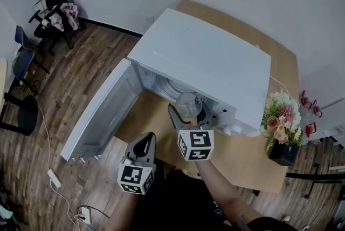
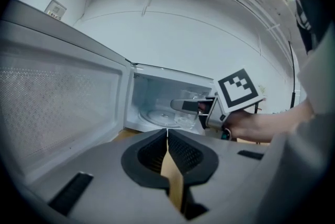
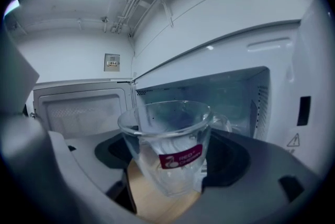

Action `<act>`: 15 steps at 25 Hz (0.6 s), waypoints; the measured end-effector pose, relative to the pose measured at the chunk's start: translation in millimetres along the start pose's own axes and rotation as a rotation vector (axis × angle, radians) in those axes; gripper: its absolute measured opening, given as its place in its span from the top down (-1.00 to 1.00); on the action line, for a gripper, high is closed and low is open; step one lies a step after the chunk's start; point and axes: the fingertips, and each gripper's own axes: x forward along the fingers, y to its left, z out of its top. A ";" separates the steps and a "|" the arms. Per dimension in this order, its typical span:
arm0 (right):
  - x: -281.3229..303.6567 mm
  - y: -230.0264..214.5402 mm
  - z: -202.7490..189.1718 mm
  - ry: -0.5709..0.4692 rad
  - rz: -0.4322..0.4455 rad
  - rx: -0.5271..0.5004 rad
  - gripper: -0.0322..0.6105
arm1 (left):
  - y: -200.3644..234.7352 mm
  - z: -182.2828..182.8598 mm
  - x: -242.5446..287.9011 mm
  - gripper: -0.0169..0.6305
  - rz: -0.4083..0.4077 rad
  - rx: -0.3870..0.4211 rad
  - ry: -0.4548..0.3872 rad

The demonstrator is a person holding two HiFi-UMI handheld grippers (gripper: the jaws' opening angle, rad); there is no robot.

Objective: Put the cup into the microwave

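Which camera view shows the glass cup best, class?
The right gripper view: the cup fills the centre, held by the right gripper, red label visible. The head view shows it small, from above, at the opening of the microwave; the left gripper view, small and partly behind that gripper.

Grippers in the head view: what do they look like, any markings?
Both the left gripper and right gripper have grey tapering jaws lined with black ribbed pads. Each carries a white cube printed with black square markers. No cables show. The right forearm is unsleeved.
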 end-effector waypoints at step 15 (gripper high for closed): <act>69.3 -8.5 10.0 -0.025 -0.046 -0.097 -0.22 | 14.5 -3.3 -2.8 0.93 0.043 -0.024 0.001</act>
